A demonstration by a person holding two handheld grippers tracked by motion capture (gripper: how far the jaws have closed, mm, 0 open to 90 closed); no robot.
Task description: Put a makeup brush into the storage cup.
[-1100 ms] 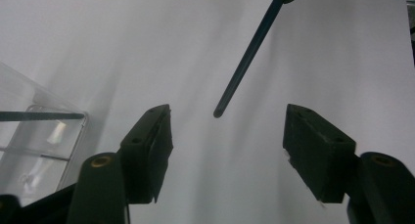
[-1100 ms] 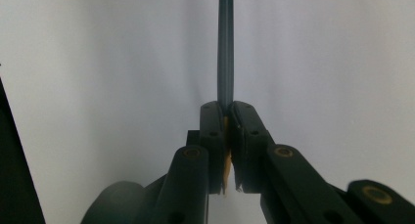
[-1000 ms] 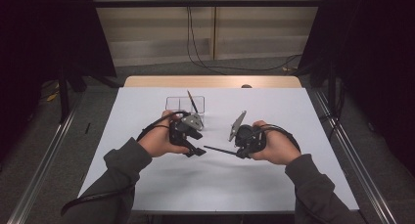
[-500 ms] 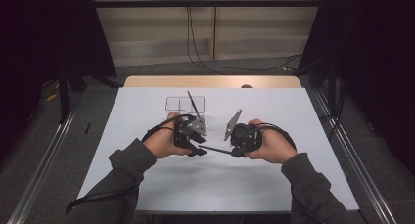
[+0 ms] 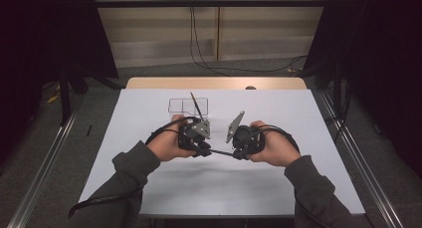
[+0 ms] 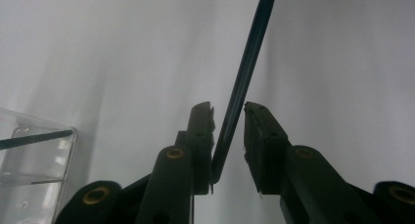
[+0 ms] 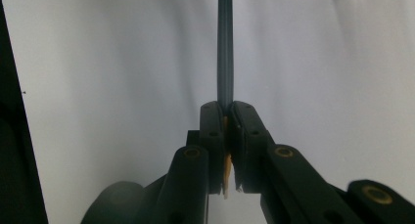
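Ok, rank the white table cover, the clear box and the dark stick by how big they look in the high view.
1. White table cover, by far the largest.
2. Clear box at the far side.
3. Dark stick, a thin line spanning between the left gripper and right gripper.
Box and stick look similar in length; the box covers more area.

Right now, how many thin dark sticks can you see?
2. One stick is clamped in the right gripper, level above the table; the second stick leans in the clear box farther back. More could be hidden.
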